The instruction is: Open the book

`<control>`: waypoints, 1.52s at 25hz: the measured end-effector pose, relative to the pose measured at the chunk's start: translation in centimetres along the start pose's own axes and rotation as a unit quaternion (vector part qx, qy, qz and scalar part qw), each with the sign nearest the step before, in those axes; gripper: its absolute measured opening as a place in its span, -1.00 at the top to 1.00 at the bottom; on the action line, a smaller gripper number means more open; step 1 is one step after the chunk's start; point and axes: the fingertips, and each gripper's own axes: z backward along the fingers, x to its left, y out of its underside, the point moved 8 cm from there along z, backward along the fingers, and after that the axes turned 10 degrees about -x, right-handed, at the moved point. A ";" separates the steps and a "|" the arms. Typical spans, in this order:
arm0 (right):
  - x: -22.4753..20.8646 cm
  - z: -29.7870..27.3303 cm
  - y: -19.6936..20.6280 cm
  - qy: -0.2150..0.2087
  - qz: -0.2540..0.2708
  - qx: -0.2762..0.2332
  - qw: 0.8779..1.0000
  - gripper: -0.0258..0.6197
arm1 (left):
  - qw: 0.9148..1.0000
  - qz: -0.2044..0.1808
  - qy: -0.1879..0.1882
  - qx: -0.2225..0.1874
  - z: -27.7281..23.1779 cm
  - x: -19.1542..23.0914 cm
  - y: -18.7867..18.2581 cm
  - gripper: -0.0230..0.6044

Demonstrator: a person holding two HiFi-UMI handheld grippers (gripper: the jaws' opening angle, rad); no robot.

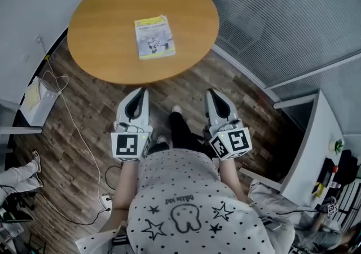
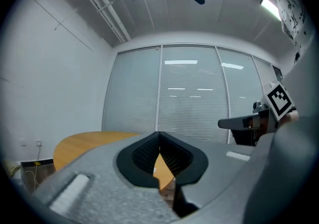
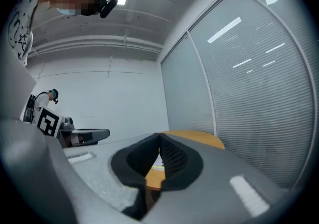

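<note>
Both claws empty. Left claw [image 1: 141,91] has its pads pressed together with nothing between them; right claw [image 1: 212,92] is the same. Both are held level, short of the near rim of the round worktop [image 1: 96,27].

The book [image 1: 154,36] lies flat and closed, cover up, well ahead of both claws and between their lines, a little toward the left one.

Risks, as I judge them:
- The worktop looks smooth and the book thin, so a nudge at the cover edge may slide the whole book away instead of lifting the cover.
- Shut pads cannot pinch, so they have to part before contact.
- One claw lifting with the other not pinning could drag the book or take several pages.
- Coming in low could knock the rim.

Around: cable [image 1: 72,126] on the floor left of the left claw, glass wall with blinds [image 1: 282,16] beyond the right claw. Nothing lies between the claws and the book except bare worktop.
</note>
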 end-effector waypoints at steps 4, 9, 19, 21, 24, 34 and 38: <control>-2.8 -2.0 -0.2 -0.018 0.017 0.012 1.000 0.91 | 1.000 0.000 -0.026 -0.006 -2.3 0.9 0.5 0.89; -6.7 -5.9 -0.7 -0.035 0.021 0.021 0.999 0.91 | 0.998 0.004 -0.051 -0.023 -6.3 1.5 0.5 0.89; -11.5 -13.4 -0.5 -0.092 0.009 0.026 0.995 0.91 | 0.997 -0.008 -0.071 -0.032 -13.6 1.3 0.9 0.89; -12.1 -14.3 -0.4 -0.100 0.003 0.029 0.995 0.91 | 0.997 -0.012 -0.077 -0.030 -14.3 1.4 0.8 0.89; -12.8 -15.8 0.1 -0.110 -0.008 0.036 0.993 0.91 | 0.995 -0.016 -0.092 -0.024 -15.1 1.8 1.0 0.89; -16.4 -19.2 1.8 -0.122 -0.015 0.064 0.990 0.91 | 0.995 -0.010 -0.101 0.001 -18.2 2.7 3.3 0.90; -17.9 -19.5 2.7 -0.114 -0.020 0.077 0.990 0.91 | 0.994 -0.006 -0.108 0.014 -18.6 2.6 4.2 0.90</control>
